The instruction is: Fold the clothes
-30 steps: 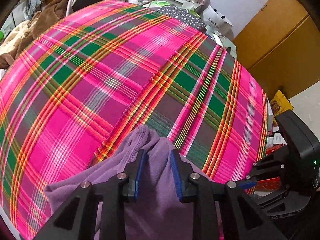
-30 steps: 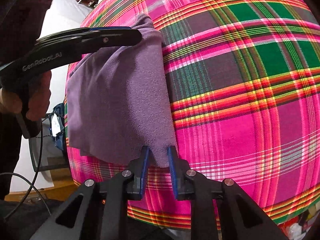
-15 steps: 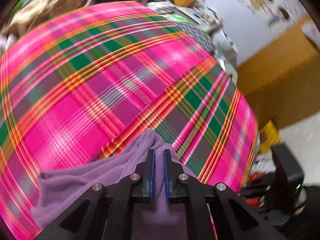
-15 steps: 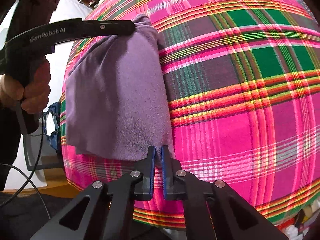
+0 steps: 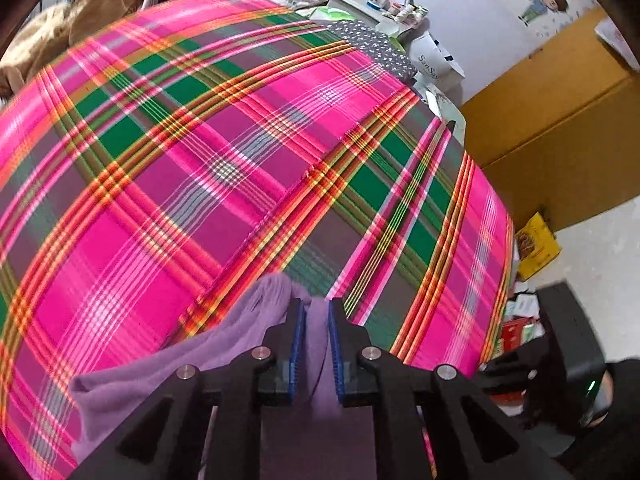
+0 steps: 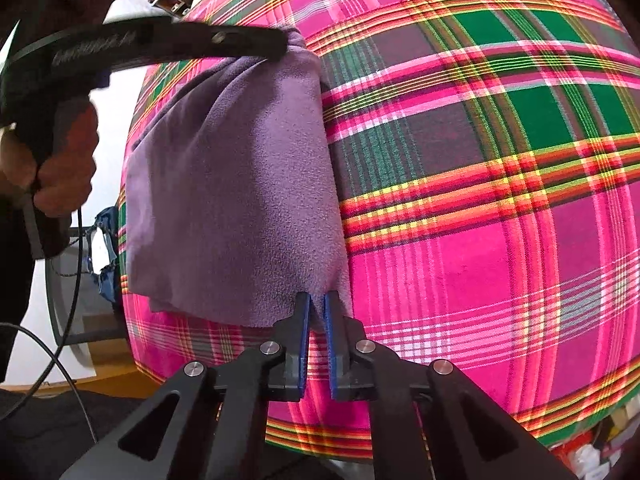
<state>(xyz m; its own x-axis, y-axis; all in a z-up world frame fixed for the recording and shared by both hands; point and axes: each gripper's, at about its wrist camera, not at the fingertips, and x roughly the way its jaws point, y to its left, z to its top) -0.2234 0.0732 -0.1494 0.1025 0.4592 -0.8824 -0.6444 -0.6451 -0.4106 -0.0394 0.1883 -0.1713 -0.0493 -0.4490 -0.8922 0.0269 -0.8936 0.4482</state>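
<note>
A purple fleece cloth (image 5: 168,368) lies on a bed covered with a pink, green and orange plaid sheet (image 5: 200,160). My left gripper (image 5: 316,304) pinches the cloth's far corner, and fabric fills the narrow gap between its blue pads while the jaws are opening slightly. In the right wrist view, the same cloth (image 6: 232,184) stretches from the left gripper (image 6: 280,44) down to my right gripper (image 6: 316,300). The right gripper holds the near corner between its pads, its jaws also opening a little. Cloth folds bunch up at the left gripper.
A person's hand (image 6: 60,168) grips the left tool's handle. Piled clothes (image 5: 80,12) lie beyond the bed. A white bag (image 5: 436,68), a wooden cabinet (image 5: 560,112) and a yellow box (image 5: 536,246) stand to the right. The plaid sheet (image 6: 480,200) spreads right of the cloth.
Both grippers' jaws, wider apart a second ago, have narrowed onto the cloth's corners. The left gripper shifted and the fabric at its corner now bunches up.
</note>
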